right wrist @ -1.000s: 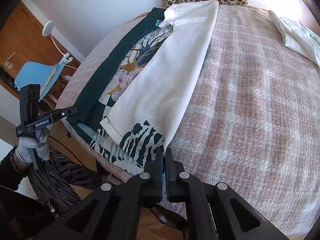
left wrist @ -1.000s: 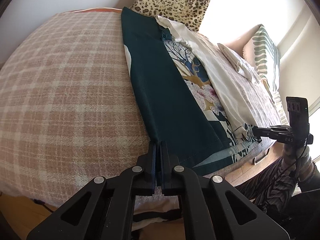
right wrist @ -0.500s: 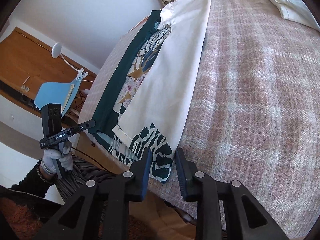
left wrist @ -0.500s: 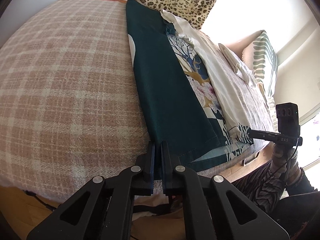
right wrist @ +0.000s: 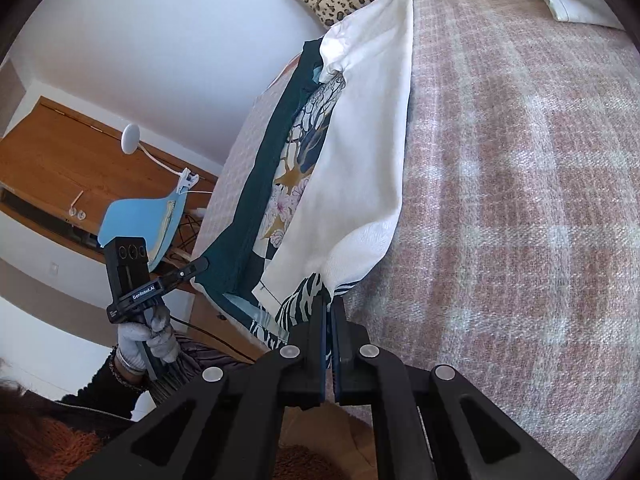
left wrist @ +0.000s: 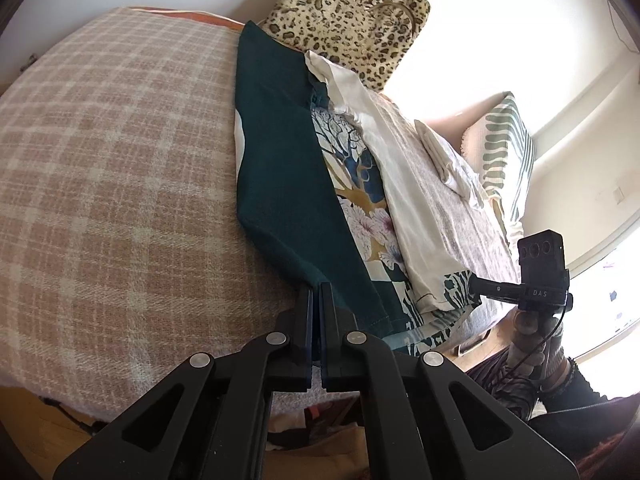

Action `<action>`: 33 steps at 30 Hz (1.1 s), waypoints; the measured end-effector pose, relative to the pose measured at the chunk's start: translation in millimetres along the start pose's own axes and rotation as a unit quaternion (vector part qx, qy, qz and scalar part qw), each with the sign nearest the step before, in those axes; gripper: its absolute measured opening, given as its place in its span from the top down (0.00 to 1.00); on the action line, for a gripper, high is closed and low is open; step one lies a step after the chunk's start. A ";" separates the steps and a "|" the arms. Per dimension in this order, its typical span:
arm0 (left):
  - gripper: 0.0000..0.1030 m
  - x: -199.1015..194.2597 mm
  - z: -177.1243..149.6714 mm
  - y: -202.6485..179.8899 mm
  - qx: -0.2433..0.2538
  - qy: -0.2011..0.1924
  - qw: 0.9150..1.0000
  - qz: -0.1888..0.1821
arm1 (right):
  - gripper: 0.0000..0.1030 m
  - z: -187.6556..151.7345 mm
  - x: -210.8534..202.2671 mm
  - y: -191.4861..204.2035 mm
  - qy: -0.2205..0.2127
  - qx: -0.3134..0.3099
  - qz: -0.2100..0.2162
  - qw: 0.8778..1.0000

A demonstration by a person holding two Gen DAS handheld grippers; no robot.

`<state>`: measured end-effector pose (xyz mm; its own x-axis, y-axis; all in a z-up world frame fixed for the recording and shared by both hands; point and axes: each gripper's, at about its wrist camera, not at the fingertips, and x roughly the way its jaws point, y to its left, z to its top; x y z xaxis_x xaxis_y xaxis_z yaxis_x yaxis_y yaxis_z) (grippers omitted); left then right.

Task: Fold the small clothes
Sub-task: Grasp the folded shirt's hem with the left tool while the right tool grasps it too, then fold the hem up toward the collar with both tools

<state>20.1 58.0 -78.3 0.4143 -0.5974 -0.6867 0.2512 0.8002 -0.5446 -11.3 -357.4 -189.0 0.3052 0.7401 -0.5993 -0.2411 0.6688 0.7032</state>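
left tongs point(left wrist: 315, 294) pinch garment point(left wrist: 288, 184) green hem | right tongs point(right wrist: 327, 304) pinch white-zebra hem

A home bedroom: a bed point(left wrist: 112, 184) under a pink plaid blanket fills the view, a leopard-print bag point(left wrist: 348, 16) at 12 o'clock against the white wall, a striped pillow point(left wrist: 508, 148) at 2 o'clock, and a wooden desk point(right wrist: 52, 168) with a blue chair point(right wrist: 140, 220) at 9 o'clock.

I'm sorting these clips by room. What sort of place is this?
Most likely a bedroom at home: a bed under a plaid blanket, a striped pillow near a bright window, and a wooden desk with a blue chair beside it.
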 end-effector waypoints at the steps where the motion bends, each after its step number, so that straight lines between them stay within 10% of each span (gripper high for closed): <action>1: 0.99 0.7 3.6 -1.5 0.001 -0.002 1.000 -0.003 | 1.00 2.4 -1.3 0.0 -0.005 0.005 0.008 1.000; 33: 0.99 78.6 123.5 28.1 0.002 -0.047 0.996 0.078 | 1.00 154.6 44.3 -43.1 -0.057 0.064 -0.009 0.996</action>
<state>167.8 40.1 -88.2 0.5279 -0.4581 -0.7152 0.1803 0.8833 -0.4327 155.0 -364.2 -186.7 0.4119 0.7112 -0.5697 -0.1176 0.6615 0.7407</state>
